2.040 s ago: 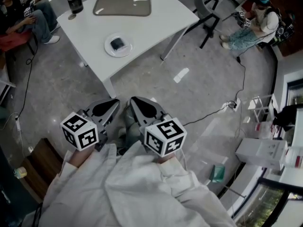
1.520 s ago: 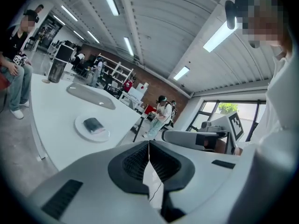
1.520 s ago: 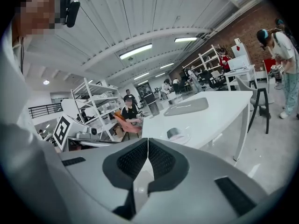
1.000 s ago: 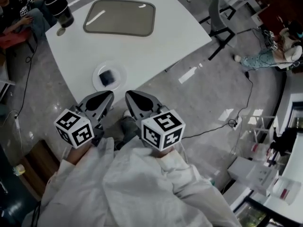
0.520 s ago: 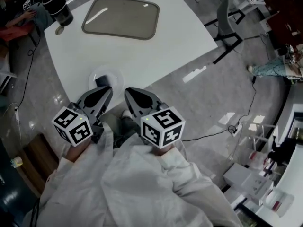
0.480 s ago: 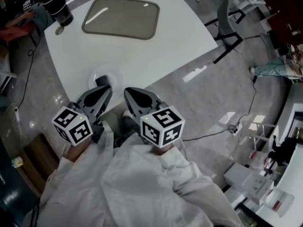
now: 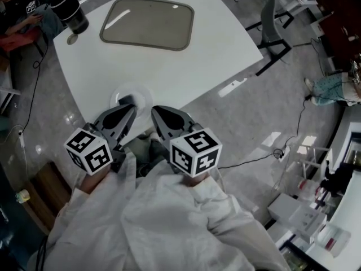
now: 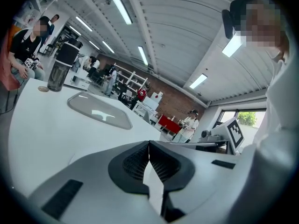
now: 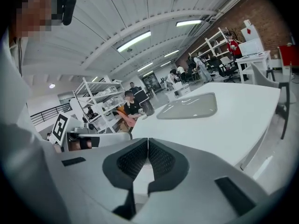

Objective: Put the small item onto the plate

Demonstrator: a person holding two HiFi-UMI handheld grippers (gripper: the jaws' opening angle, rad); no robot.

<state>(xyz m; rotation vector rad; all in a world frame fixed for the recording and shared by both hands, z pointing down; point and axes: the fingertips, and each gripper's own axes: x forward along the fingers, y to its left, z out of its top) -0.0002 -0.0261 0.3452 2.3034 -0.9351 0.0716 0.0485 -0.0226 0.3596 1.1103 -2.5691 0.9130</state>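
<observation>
A white plate lies at the near corner of the white table. On it rests a small dark item, partly hidden behind my left gripper. My left gripper is shut and empty, with its tip over the plate's near rim. Just to its right, my right gripper is also shut and empty, off the table's edge. In the left gripper view the jaws meet with nothing between them. The right gripper view shows the same of its jaws.
A grey tray lies at the far side of the table, with a black tumbler and a small round lid to its left. A chair stands at the right. People sit at both upper corners. A cable crosses the floor.
The table and plate have drawn nearer to both grippers. The left gripper's tip now overlaps the plate's near rim and hides part of the dark item. Both pairs of jaws stay shut.
</observation>
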